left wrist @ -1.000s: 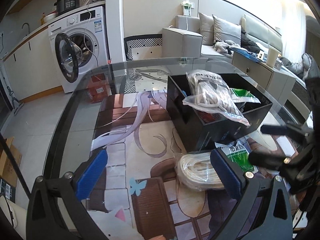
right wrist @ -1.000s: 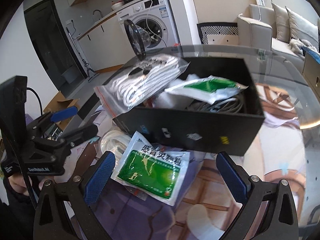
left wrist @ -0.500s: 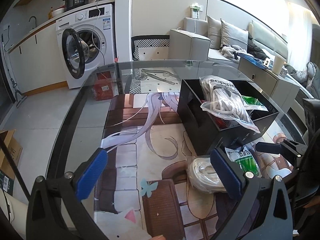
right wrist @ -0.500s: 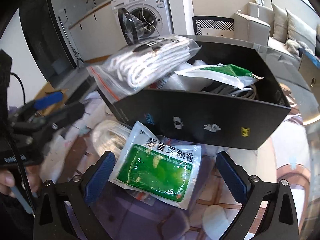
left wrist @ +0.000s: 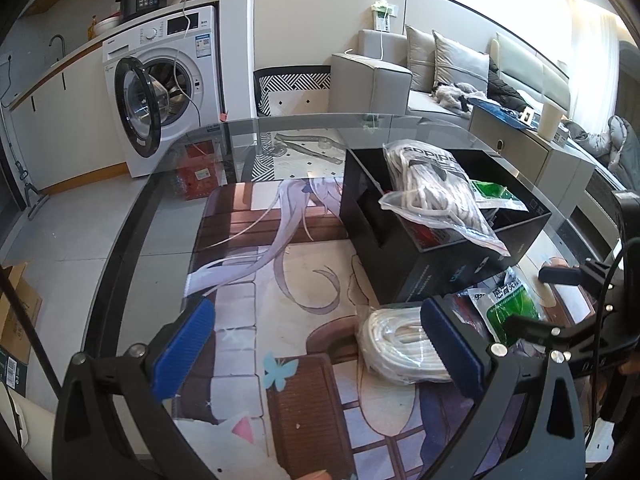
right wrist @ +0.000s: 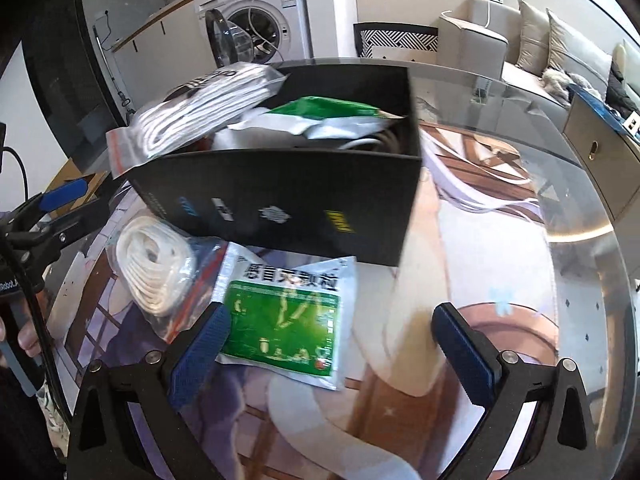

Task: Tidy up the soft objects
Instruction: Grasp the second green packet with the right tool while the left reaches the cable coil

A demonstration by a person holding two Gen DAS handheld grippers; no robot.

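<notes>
A black box (left wrist: 432,268) (right wrist: 288,200) stands on the printed mat. A clear bag of white cord (left wrist: 432,192) (right wrist: 200,116) lies across its rim, and a green-and-white packet (right wrist: 320,118) rests inside. In front of the box lie a bagged white rope coil (left wrist: 396,344) (right wrist: 154,268) and a green sachet (left wrist: 510,300) (right wrist: 288,320). My left gripper (left wrist: 316,344) is open above the mat, with the coil by its right finger. My right gripper (right wrist: 332,350) is open low over the sachet, holding nothing.
The glass table (left wrist: 132,220) has a curved dark edge at the left. A washing machine (left wrist: 160,88) with its door open stands beyond it. A sofa (left wrist: 440,76) and a low cabinet (left wrist: 532,152) are at the back right. The right gripper (left wrist: 560,308) appears in the left view.
My right gripper has dropped closer to the green sachet and swung rightward past it. My left gripper has pulled back and shifted, with the box and coil sliding right in its view.
</notes>
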